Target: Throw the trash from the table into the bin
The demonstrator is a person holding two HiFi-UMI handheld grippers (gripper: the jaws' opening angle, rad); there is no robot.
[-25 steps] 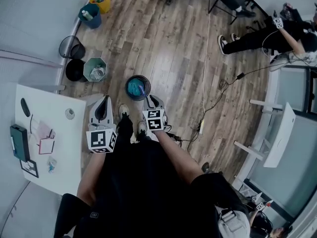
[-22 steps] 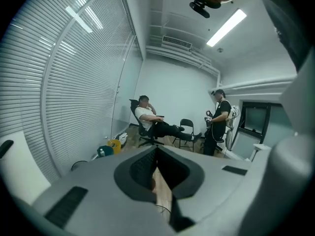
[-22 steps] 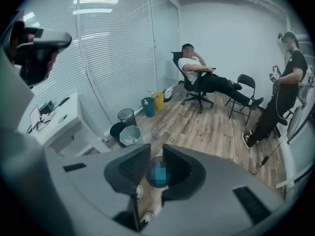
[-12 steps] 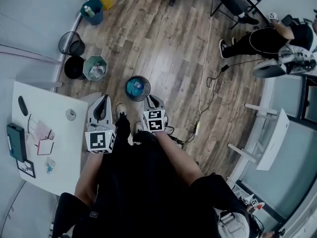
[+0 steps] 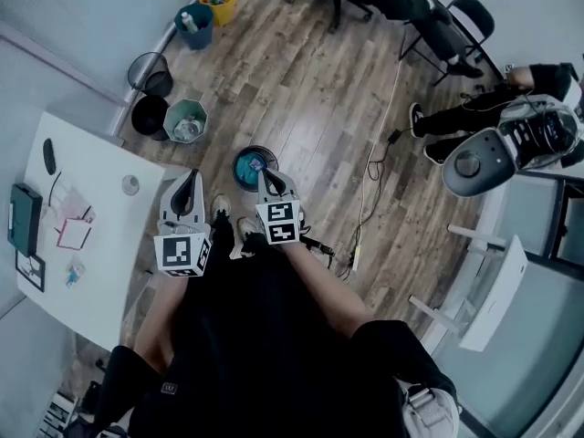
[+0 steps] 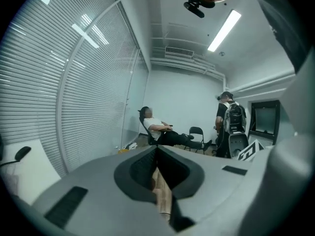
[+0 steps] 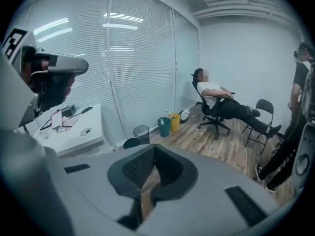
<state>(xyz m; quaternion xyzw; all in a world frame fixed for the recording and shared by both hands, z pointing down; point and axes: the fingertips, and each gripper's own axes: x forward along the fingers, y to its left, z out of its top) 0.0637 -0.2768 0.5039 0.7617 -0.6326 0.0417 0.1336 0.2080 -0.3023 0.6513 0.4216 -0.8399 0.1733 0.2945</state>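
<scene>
Left claw [image 5: 188, 182] and right claw [image 5: 264, 177] were both clenched on nothing, the right having just closed by the bin [image 5: 234, 164], mid-frame. A wrapper [image 5: 73, 270] lay on the worktop [image 5: 119, 235] at left. It was probably light and crumply, best pinched by a raised edge.

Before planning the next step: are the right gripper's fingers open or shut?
Shut: the right gripper has its fingers together at the tips, nothing between them, in its own view.
</scene>
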